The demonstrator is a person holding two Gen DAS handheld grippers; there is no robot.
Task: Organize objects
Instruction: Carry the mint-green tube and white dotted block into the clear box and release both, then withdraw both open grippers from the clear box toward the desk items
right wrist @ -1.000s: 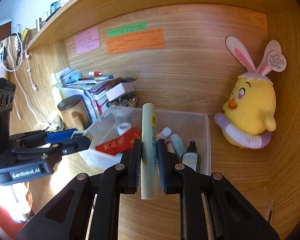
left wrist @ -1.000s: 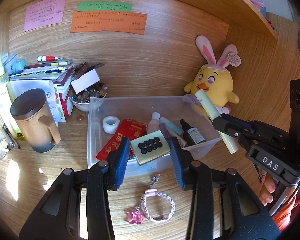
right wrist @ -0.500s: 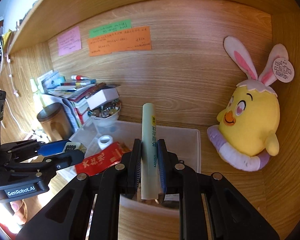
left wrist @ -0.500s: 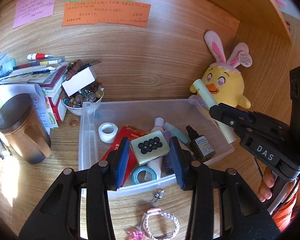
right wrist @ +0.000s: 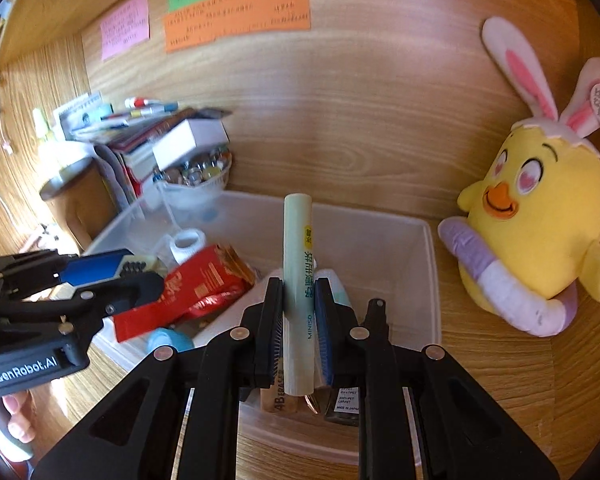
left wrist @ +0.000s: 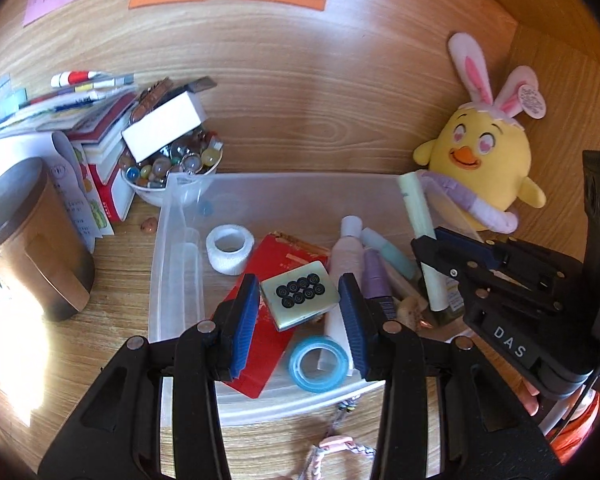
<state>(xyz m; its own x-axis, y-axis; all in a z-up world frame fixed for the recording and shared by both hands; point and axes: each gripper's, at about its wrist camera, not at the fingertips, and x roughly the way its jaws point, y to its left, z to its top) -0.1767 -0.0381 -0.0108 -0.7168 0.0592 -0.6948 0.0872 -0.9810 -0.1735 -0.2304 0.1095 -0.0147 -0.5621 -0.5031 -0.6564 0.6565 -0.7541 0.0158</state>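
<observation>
Over a clear bin (left wrist: pixel 172 264) on a wooden bench, two hand-held tools hang side by side. The left tool (left wrist: pixel 299 312) is partly closed on a square tile (left wrist: pixel 299 294) with black dots, gripped by its edges above a red packet (left wrist: pixel 276 280). The right tool (right wrist: pixel 299 316) is nearly shut on a pale green tube (right wrist: pixel 297 264), which stands upright in its jaws over the bin's right end.

The tile looks held only by its rim, so a tilt could let it slip. The tube is long and stands well past the pads; let go upright, it would likely topple against the bottles (left wrist: pixel 350 248) or tip over the bin wall toward the plush chick (left wrist: pixel 484 160). The two tools are close and could knock together.

The tube's lower end, and what lies beneath it, are hidden by the right tool. A braided cord (left wrist: pixel 332 450) on the near bench is cut off by the frame. The sticky notes (right wrist: pixel 236 12) on the far wall are too blurred to read.
</observation>
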